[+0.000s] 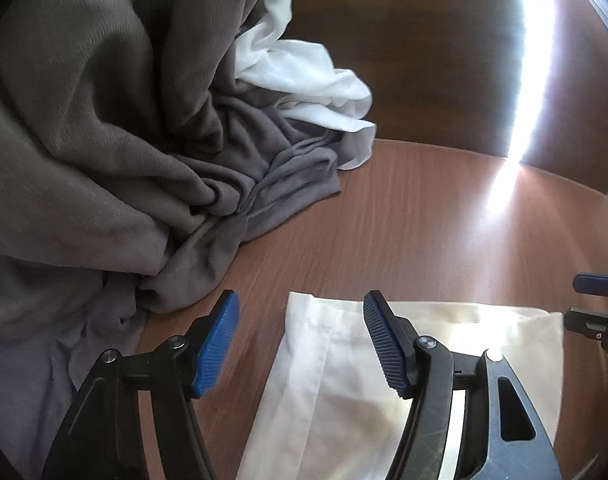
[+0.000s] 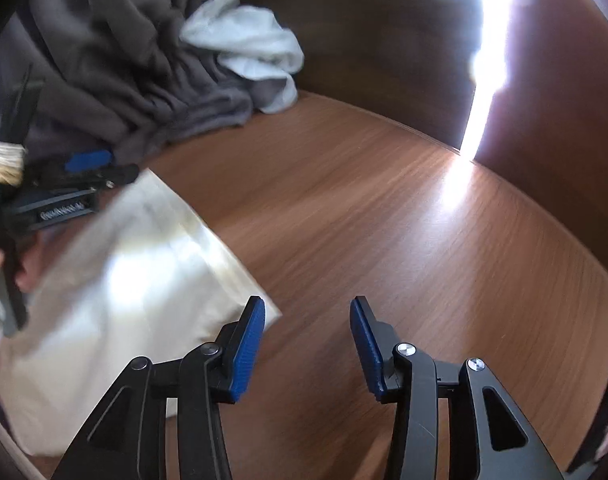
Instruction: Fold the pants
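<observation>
The cream pants (image 1: pixel 343 380) are found lying flat on the wooden table (image 1: pixel 403 220), already reduced to a compact rectangle with a stitched hem along the far edge; the fold is judged complete or nearly so, which would explain why neither tool has hold of the cloth.

The left gripper (image 1: pixel 300 340) is held above the near left corner of the pants with its jaws spread wide and nothing between them. The right gripper (image 2: pixel 307 344) is likewise wide open and empty, positioned over bare table just beside the right corner of the pants (image 2: pixel 136 280), its left pad overlapping that corner in view. Whether that pad touches the fabric cannot be established, the right wrist view being motion-blurred.

A heap of grey garments (image 1: pixel 104 140) with a white garment (image 1: pixel 304 80) bunched against it is noted well back on the table, apart from the folded piece, presumably kept clear as waiting stock. A strong glare band (image 1: pixel 515 140) crosses the table's far side.
</observation>
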`<state>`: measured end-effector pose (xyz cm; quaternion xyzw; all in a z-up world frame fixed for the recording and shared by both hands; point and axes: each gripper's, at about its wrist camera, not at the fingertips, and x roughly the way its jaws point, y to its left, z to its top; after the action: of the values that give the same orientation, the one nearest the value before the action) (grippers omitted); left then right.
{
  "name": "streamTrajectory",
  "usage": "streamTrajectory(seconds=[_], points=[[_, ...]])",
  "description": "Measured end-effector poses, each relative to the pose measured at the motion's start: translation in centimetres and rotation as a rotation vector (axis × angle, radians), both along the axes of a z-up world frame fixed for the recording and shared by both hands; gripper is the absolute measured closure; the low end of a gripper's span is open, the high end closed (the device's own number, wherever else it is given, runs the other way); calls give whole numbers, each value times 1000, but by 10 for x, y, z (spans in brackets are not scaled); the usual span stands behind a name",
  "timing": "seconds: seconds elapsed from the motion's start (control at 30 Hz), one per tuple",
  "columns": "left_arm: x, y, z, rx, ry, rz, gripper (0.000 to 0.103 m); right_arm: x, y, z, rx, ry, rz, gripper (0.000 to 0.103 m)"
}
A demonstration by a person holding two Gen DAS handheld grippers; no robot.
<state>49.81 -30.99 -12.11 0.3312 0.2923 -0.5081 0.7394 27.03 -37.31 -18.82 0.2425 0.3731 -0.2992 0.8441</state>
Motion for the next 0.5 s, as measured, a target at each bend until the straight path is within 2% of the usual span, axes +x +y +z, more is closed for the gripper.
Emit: streamTrajectory(seconds=[0.1,0.17,0.23,0.4,0.5], points=[[-3,1,-1,26,-15,-22,39,-1,13,9,22,-62,17,57],[-3,4,-5,52,-16,-29,39,0,19,9,65,-96,5,49],[1,6,-13,75,12,-34,39,1,22,9,101,-114,-19,46],[17,1,-30,101,84,-35,39,13,23,-4,115,-75,-59,45],[21,-6,-38,122,91,-52,39,17,23,-11,109,-57,-70,45]])
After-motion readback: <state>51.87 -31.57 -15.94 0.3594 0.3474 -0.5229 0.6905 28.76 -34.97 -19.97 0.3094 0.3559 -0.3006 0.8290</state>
